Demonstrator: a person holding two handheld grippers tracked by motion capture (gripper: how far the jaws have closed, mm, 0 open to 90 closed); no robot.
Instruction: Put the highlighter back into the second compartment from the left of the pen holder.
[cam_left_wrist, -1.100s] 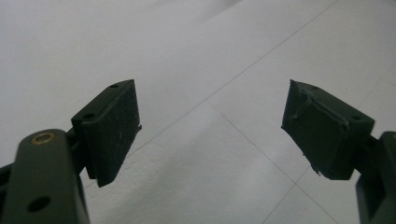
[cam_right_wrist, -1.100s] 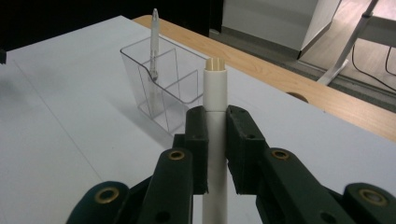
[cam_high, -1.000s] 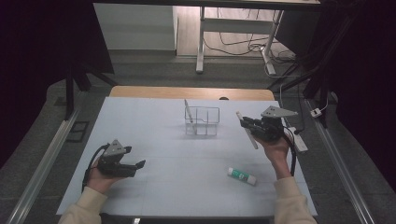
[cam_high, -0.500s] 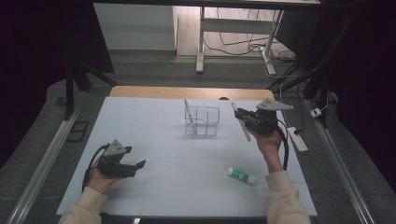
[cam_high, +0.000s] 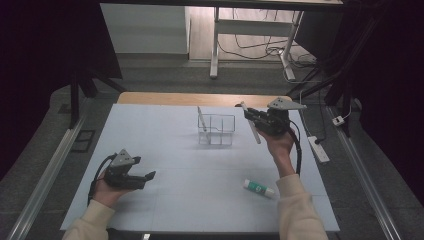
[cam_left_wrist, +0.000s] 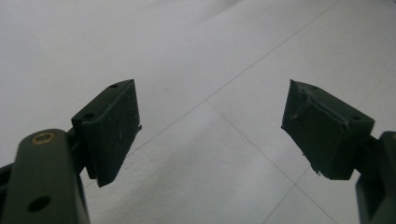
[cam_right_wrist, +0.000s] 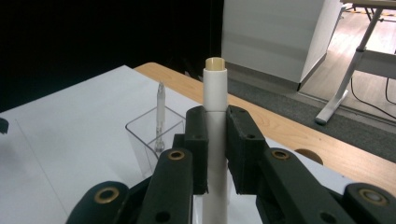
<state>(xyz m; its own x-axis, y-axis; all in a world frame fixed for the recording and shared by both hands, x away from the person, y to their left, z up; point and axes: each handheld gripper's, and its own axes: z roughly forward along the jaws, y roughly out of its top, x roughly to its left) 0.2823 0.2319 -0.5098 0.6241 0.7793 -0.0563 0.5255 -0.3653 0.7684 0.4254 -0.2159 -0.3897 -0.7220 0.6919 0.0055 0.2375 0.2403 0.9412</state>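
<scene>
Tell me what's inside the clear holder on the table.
The clear holder has one slim pen standing in its left compartment, leaning against the wall. The other compartments look empty. The right tongs cover part of the holder in the right gripper view.

Between our left gripper (cam_high: 145, 176) and the clear holder (cam_high: 216, 130) we see bare white table (cam_high: 165, 140), so we can pass freely there. The holder stands mid-table, far side, with a pen (cam_high: 201, 119) leaning up from its left compartment. Our right gripper (cam_high: 248, 115), clamped on a white marker (cam_high: 250, 125), hangs just right of the holder. A glue stick (cam_high: 259, 188) lies near right.
</scene>
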